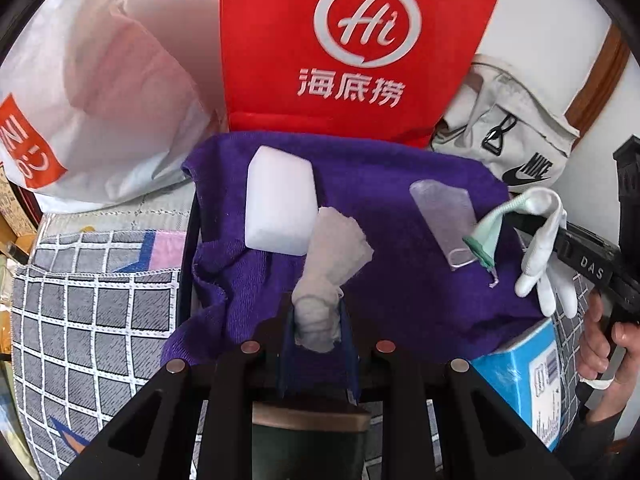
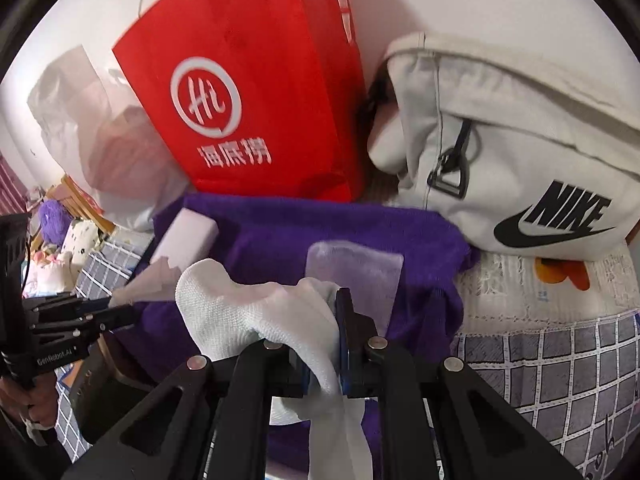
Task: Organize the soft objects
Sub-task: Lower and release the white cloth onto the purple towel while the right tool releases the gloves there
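A purple cloth [image 1: 380,240] lies spread over a raised surface; it also shows in the right wrist view [image 2: 320,236]. On it rest a white sponge block [image 1: 278,204] and a clear flat pad [image 1: 444,216]. My left gripper [image 1: 318,320] is shut on a crumpled grey-white tissue [image 1: 332,248], held just above the cloth. My right gripper [image 2: 320,336] is shut on a white glove [image 2: 240,304]; in the left wrist view the glove [image 1: 544,248] hangs over the cloth's right edge with a mint-green cuff [image 1: 486,236].
A red Haidilao bag [image 1: 344,48] stands behind the cloth, a white plastic bag [image 1: 100,92] to its left, a white Nike bag [image 2: 520,152] to its right. A blue box [image 1: 524,376] sits under the cloth's right corner. Grey checked bedding [image 1: 80,320] surrounds.
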`<state>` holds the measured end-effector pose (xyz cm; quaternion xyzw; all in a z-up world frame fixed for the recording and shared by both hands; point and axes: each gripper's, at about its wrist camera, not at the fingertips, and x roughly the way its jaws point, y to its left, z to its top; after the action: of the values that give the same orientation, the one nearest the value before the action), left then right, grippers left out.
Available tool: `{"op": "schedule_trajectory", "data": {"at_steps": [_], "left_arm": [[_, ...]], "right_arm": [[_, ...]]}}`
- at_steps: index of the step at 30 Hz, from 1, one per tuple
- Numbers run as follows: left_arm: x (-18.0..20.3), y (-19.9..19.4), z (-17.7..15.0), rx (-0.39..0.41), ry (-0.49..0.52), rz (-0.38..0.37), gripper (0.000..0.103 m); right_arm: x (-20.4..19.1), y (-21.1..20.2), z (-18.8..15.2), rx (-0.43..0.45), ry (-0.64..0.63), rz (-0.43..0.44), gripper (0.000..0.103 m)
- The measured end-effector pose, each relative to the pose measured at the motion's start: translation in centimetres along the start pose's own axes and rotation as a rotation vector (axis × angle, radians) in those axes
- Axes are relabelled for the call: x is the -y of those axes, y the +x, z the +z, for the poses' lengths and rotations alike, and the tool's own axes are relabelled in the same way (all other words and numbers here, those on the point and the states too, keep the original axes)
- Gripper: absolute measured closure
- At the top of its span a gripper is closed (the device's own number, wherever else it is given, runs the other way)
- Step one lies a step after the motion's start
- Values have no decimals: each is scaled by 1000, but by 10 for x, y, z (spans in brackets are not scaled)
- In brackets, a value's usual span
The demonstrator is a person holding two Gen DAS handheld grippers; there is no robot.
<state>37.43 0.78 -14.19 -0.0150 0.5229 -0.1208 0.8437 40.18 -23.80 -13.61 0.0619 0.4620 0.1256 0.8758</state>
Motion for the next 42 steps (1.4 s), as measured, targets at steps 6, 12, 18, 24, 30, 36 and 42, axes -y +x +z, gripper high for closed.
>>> {"op": "schedule_trajectory", "data": {"at_steps": [6,12,18,24,30,36,42], "left_arm": [[-3,17,1,-45,-13,15,82],[-3,26,1,-68,0,54,80],[-12,30,2,-96,-40,50,77],[-15,19,2,-71,-60,42,45],[-15,-2,-2,-49,-57,52,45],[-19,-24,-11,-24,-75,46,45],[-18,-43,-24,-9,-73,35,45]], "right_arm": [[6,13,-5,-33,9,-1,91],[3,26,-8,-78,10,19,91],[-2,27,-10,-91,-13,23,78],[-4,19,-8,-81,-33,0,34],[-3,8,-11,-92,-25,-12,25],[-15,9,-13,-162,-72,-143,19],[-35,12,-30,-235,-180,-177,19]]}}
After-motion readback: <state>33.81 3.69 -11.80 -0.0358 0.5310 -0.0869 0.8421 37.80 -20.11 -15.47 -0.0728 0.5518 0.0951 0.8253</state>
